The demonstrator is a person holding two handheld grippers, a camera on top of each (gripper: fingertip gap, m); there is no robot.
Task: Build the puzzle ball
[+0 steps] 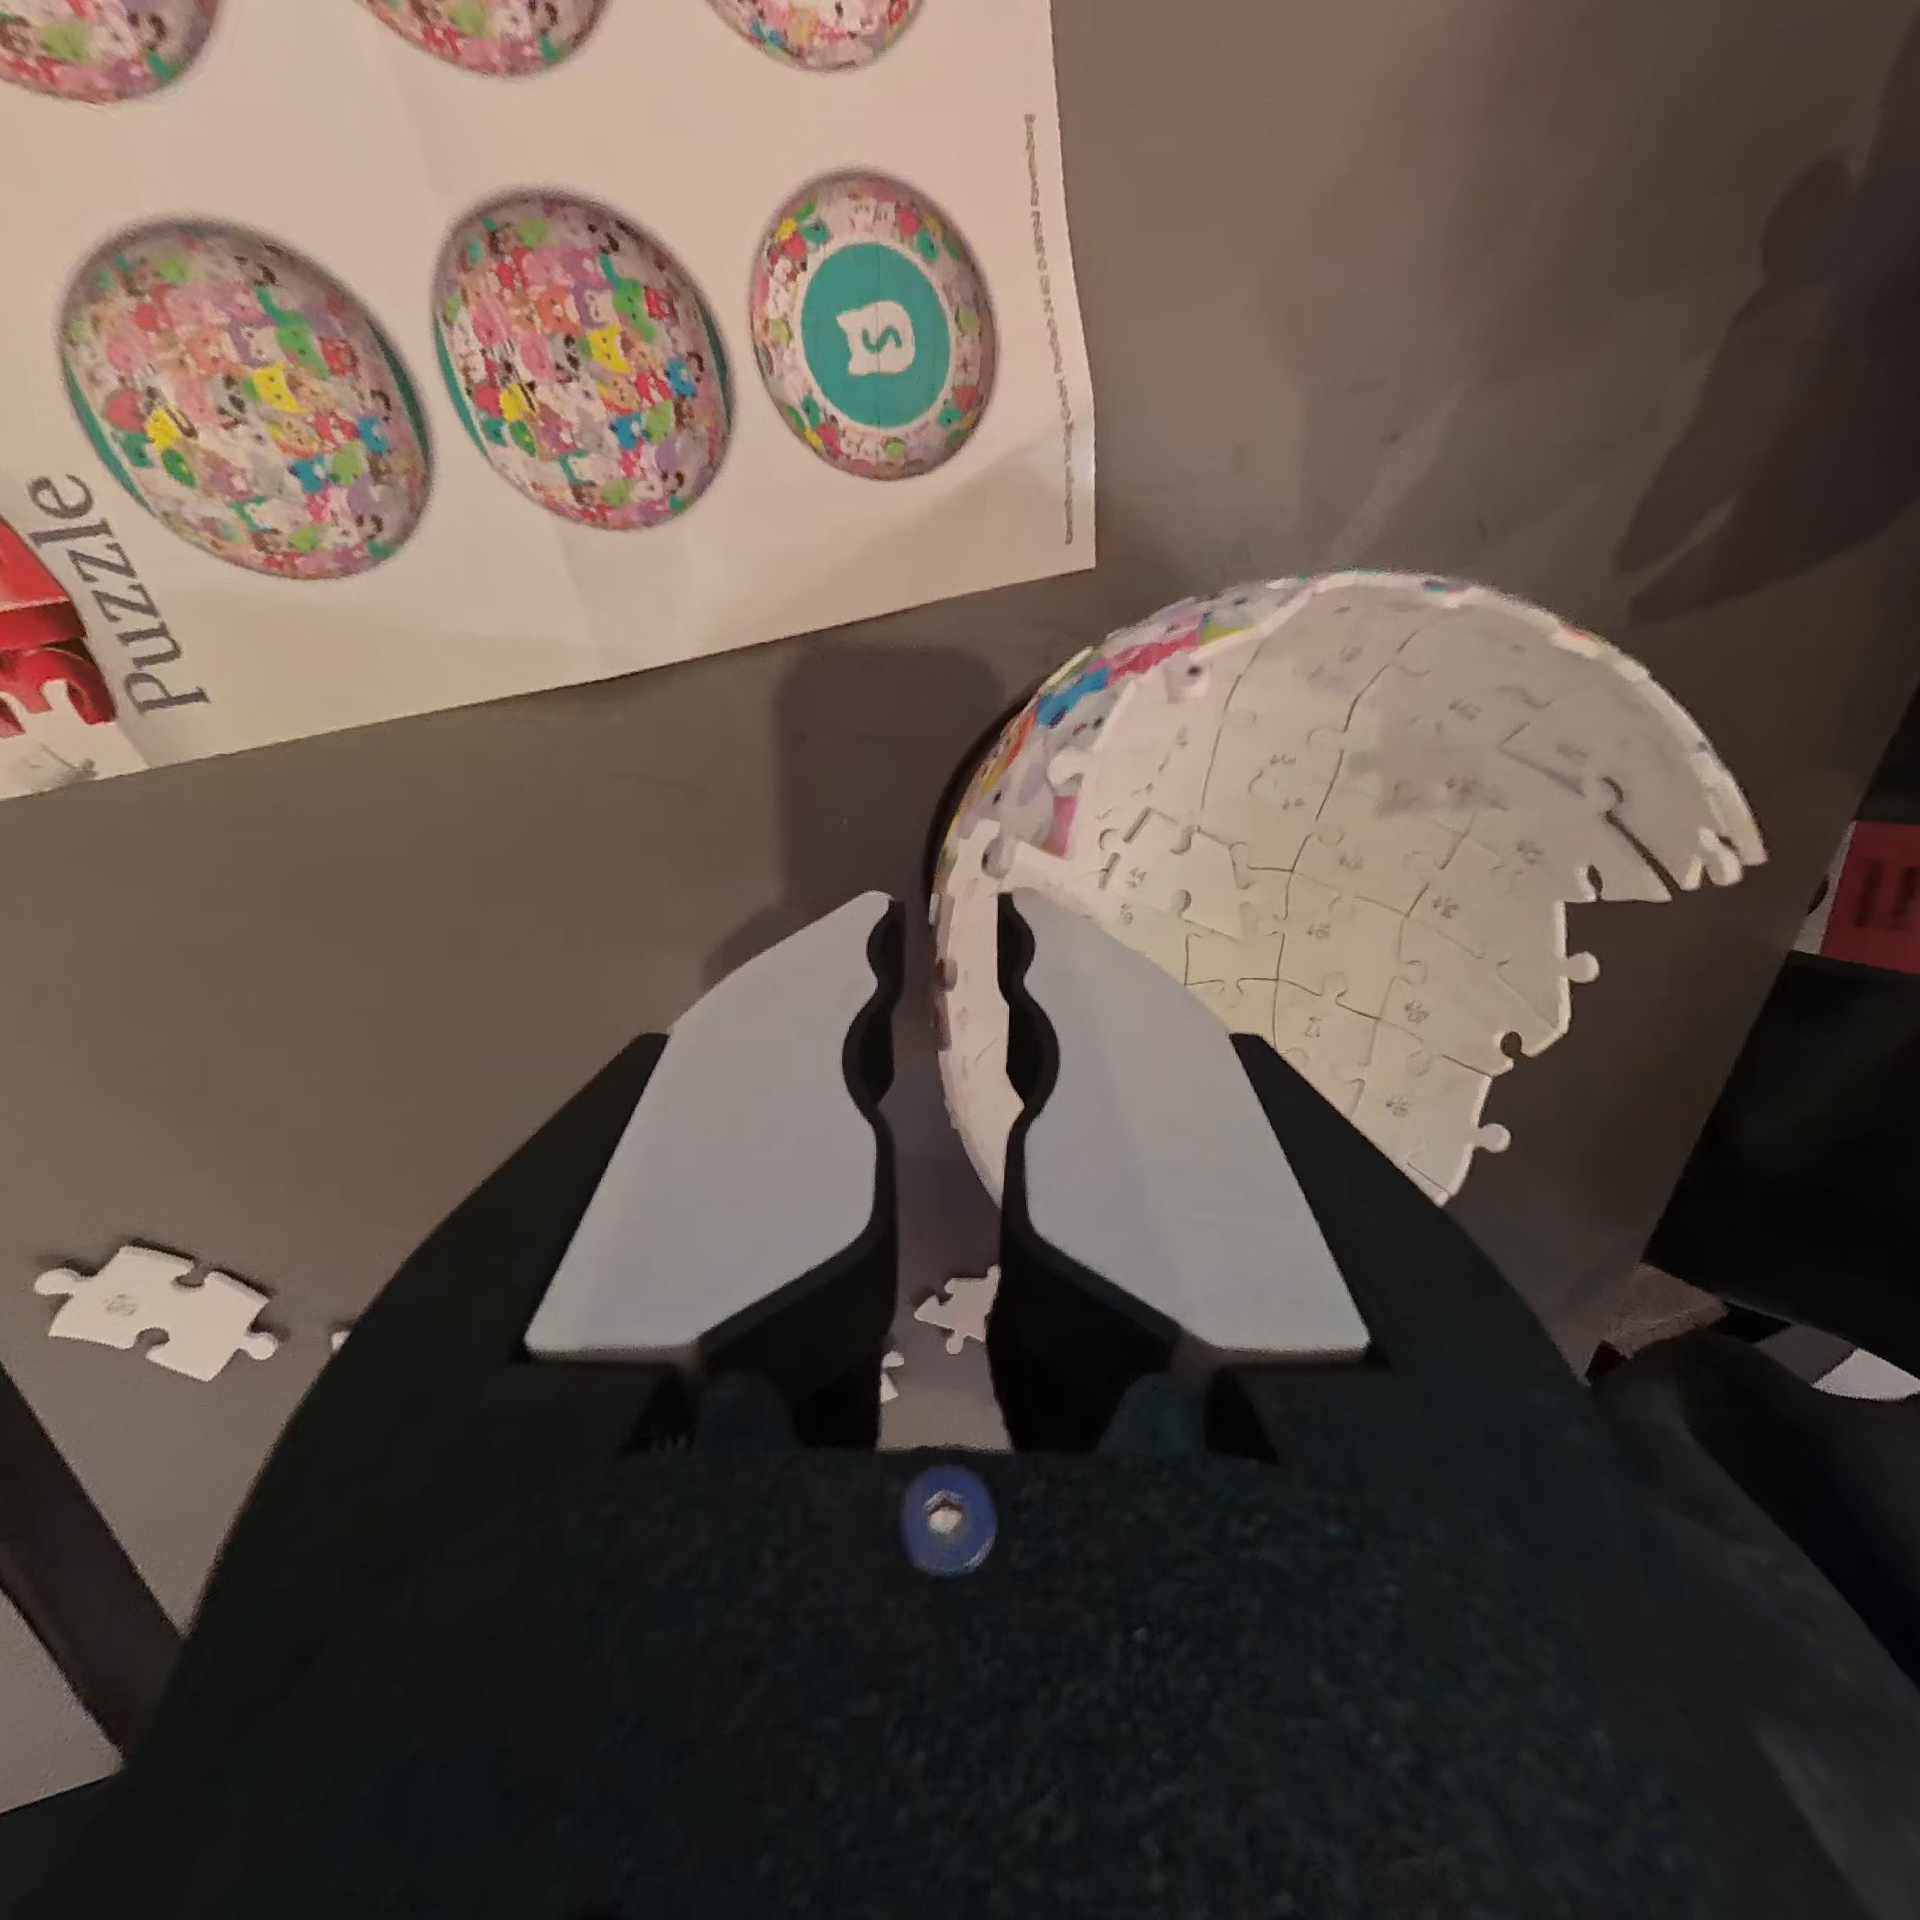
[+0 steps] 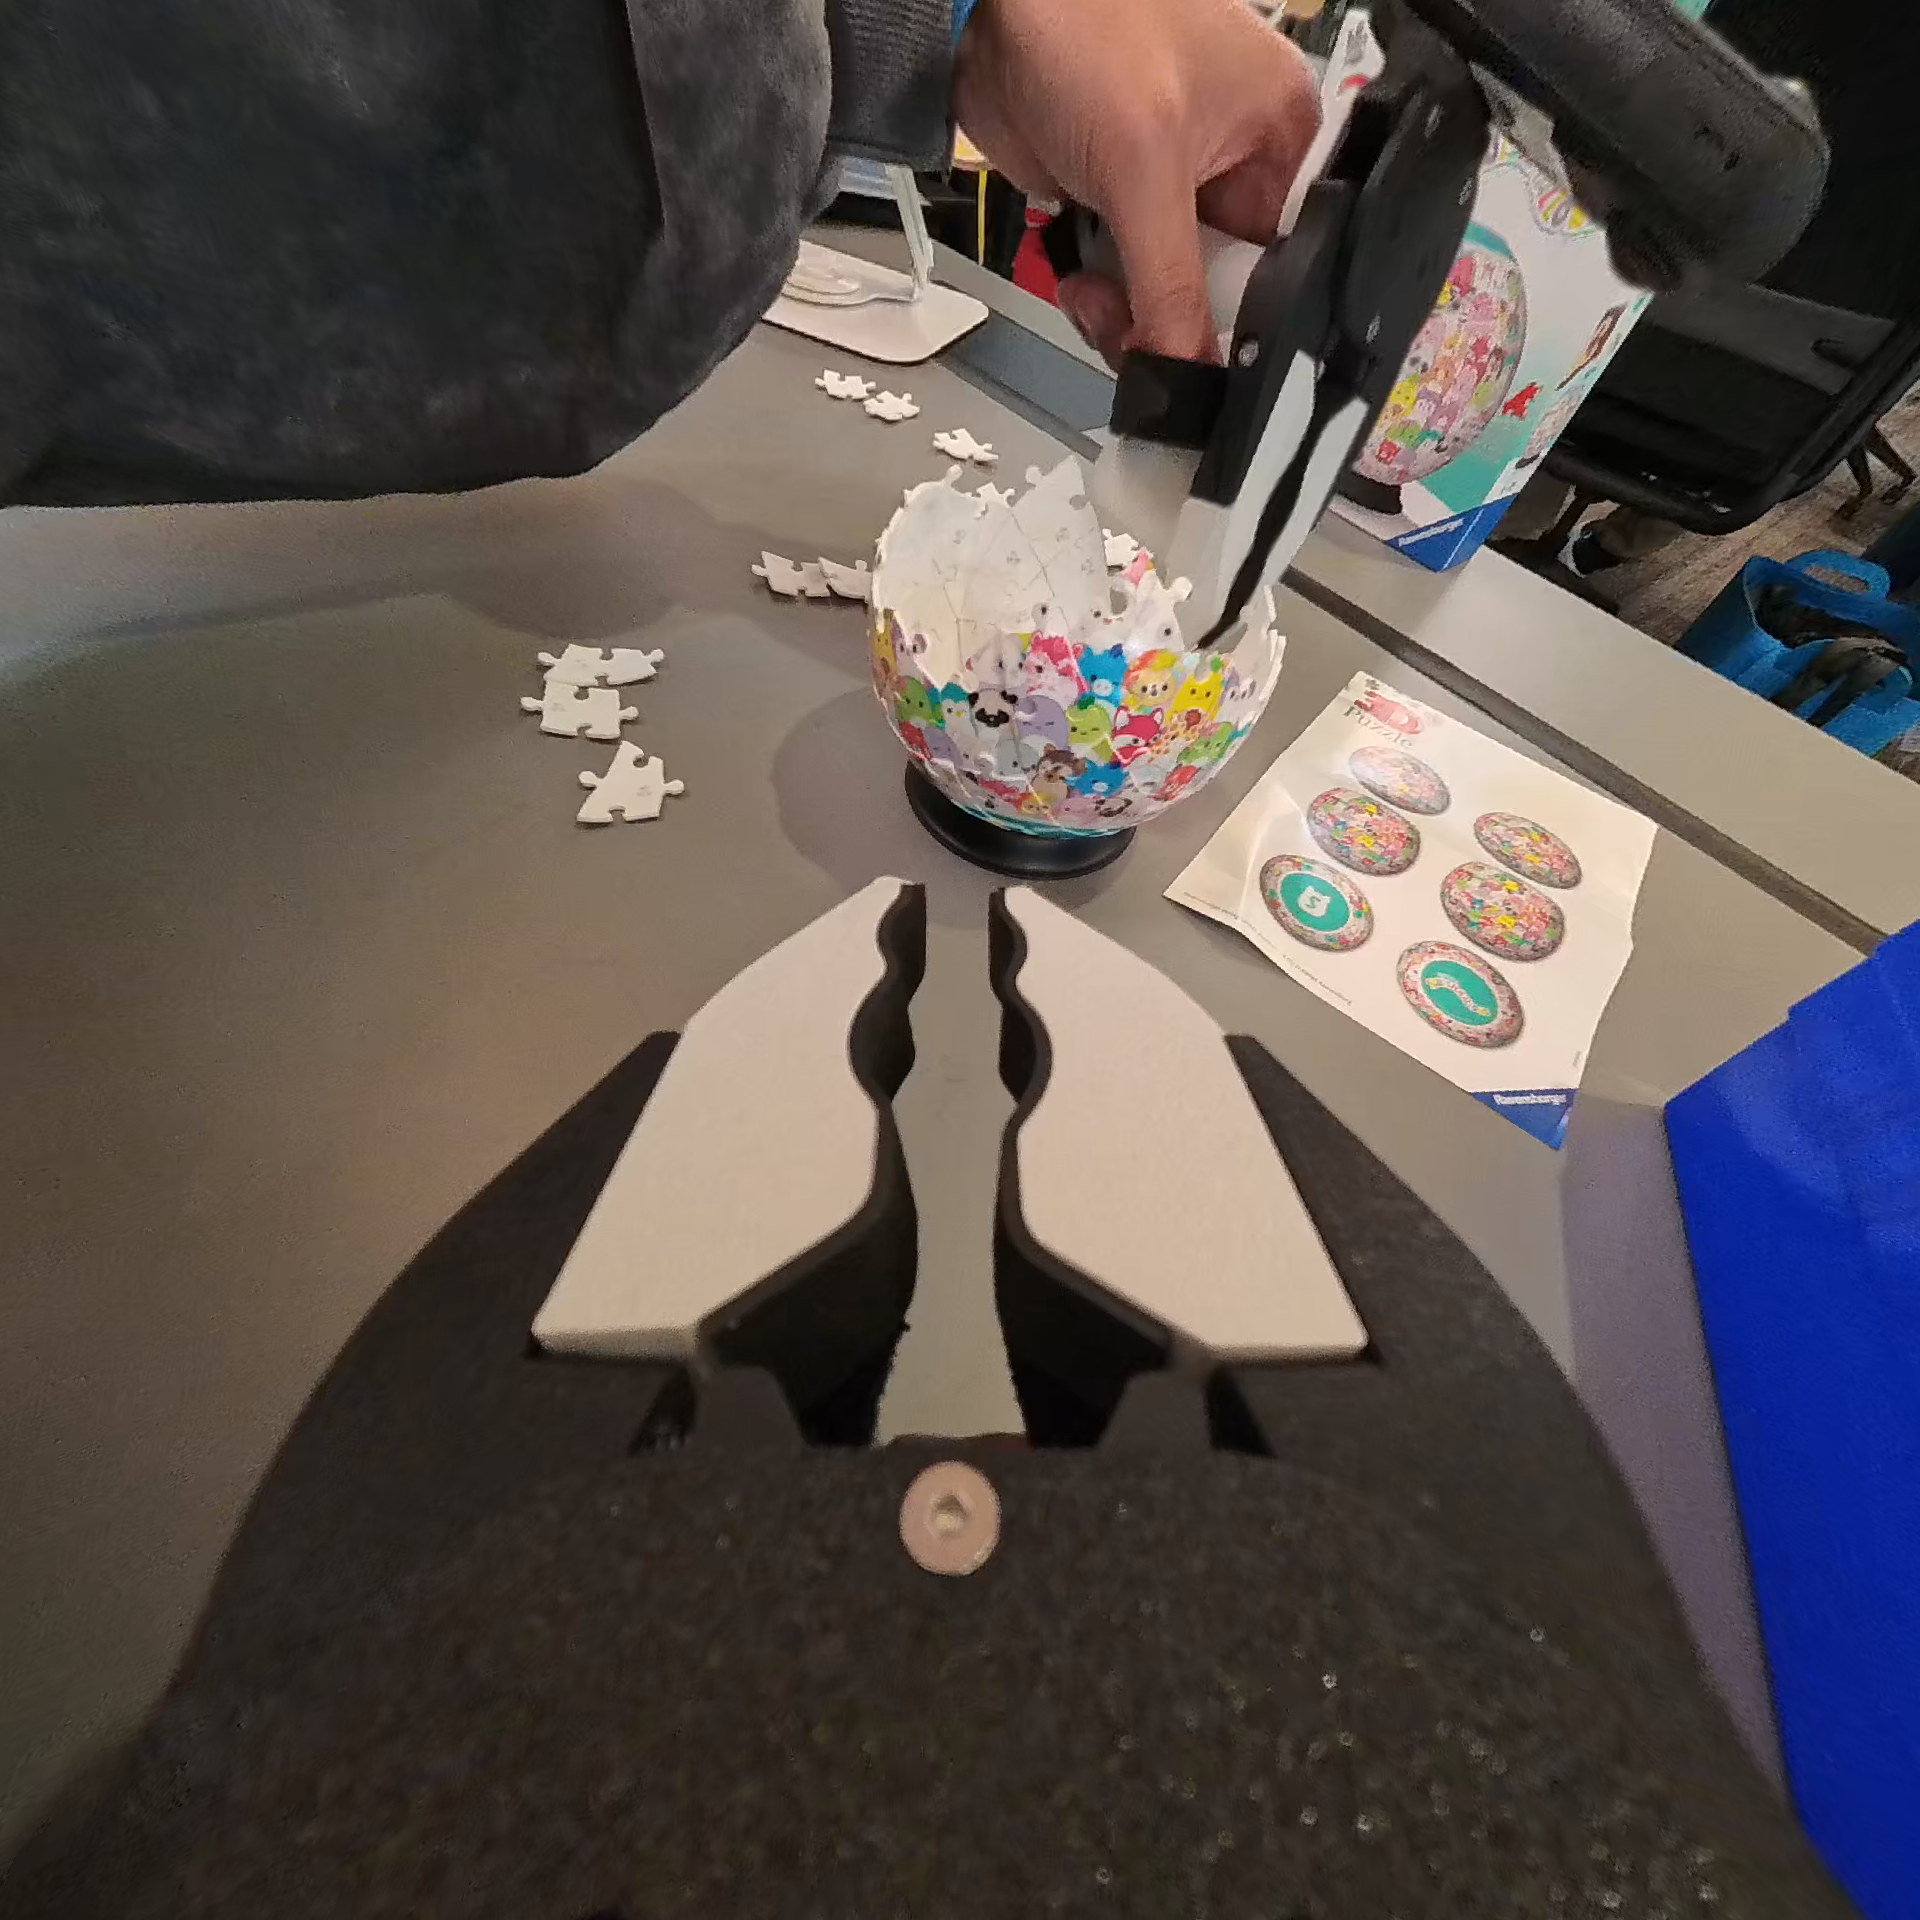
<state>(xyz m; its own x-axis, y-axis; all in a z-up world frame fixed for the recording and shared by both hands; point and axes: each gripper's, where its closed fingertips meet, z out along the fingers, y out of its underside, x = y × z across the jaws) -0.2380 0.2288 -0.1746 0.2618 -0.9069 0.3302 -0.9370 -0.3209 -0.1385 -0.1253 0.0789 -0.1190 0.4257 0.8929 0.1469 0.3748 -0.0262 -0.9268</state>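
While the half-built puzzle ball sits on its black stand, your left gripper pinches its rim; your right gripper hangs nearby, fingers slightly parted, holding nothing.

The half-built colourful plastic puzzle ball looks glossy outside, matt white inside. The smooth grey surface has a dull sheen. The creased white paper instruction sheet is faintly glossy.

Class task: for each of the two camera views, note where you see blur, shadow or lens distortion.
Left wrist view: the instruction sheet is smeared by motion blur, the puzzle ball is soft at its upper rim, and dark shadows fall on the grey table. Right wrist view: sharper at the ball, wide-angle bending at the edges, blurred sleeve.
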